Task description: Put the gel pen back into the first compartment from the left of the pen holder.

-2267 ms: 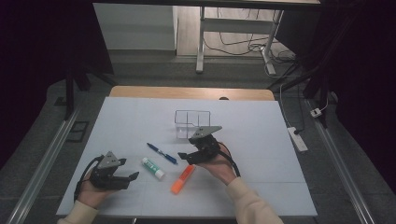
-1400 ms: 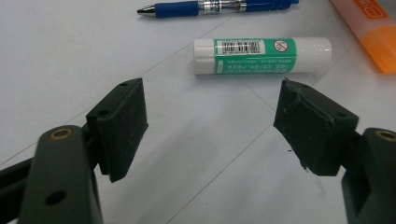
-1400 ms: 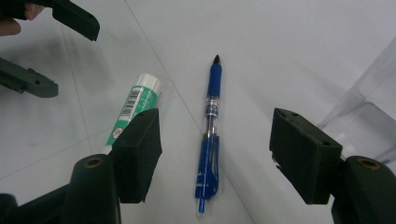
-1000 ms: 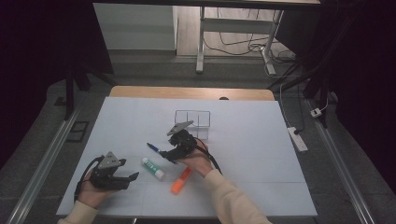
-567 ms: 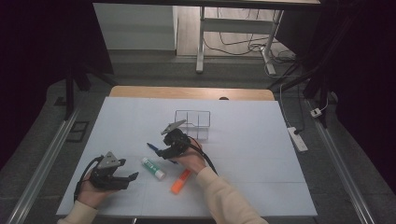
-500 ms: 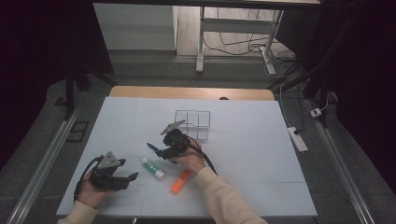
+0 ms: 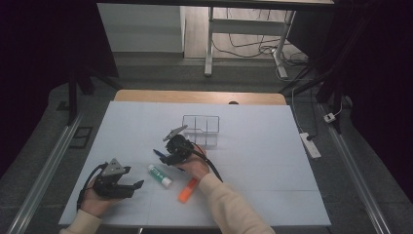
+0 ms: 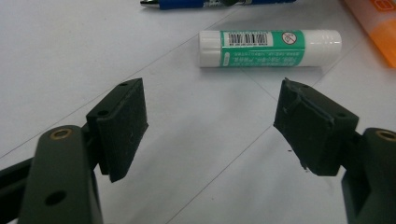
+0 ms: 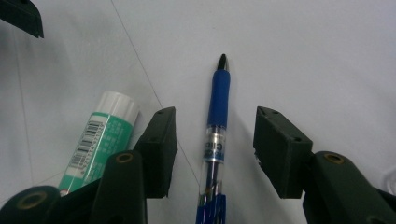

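We saw table (image 7: 272, 146) brightly, evenly lit; surroundings were near black at frame sides. Shadows stayed soft. Gripper views were sharp mid-frame, slightly soft at lower edges.

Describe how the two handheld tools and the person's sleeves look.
Both the left tool and the right tool are black, each topped by a grey three-cornered plate and trailing a black cable. Up close, each has two blocky black fingers with flat rectangular pads, small screw holes and a brass-coloured pivot pin. The person wears cream-coloured long sleeves.
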{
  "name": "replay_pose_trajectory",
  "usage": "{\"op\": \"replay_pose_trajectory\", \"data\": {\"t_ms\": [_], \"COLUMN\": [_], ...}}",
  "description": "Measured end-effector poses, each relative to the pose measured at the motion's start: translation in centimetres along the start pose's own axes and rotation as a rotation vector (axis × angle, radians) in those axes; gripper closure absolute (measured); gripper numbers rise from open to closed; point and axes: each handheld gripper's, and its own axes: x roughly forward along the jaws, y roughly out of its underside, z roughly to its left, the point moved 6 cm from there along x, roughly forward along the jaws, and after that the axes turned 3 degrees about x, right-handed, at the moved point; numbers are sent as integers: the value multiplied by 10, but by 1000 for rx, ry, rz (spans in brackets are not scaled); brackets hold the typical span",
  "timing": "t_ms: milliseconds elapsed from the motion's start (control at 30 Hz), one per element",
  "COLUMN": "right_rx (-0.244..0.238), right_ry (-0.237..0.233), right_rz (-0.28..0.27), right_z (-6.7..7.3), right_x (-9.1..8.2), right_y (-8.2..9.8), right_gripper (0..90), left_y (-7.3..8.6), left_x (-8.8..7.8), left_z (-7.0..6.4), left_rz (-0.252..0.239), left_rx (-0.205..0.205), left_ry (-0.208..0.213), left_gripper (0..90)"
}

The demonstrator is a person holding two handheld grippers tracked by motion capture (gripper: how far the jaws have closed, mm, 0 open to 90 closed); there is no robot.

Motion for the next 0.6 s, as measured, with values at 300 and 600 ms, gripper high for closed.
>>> {"op": "replay_pose_trajectory", "data": {"t_ms": [300,600], "right_rx": [-30,-2], "right_ry": [25,51], "right_rz": [28,27], "right_z": [1,-1], "right_x": [10,9], "right_y": [2,2], "right_gripper": [613,766], "left_y": [2,2], "left_x": [1,1], "left_z": [2,1], "left_rz": [9,8], "left_rx": [2,3], "left_ry": [-12,-11], "left_gripper": [252,251]}}
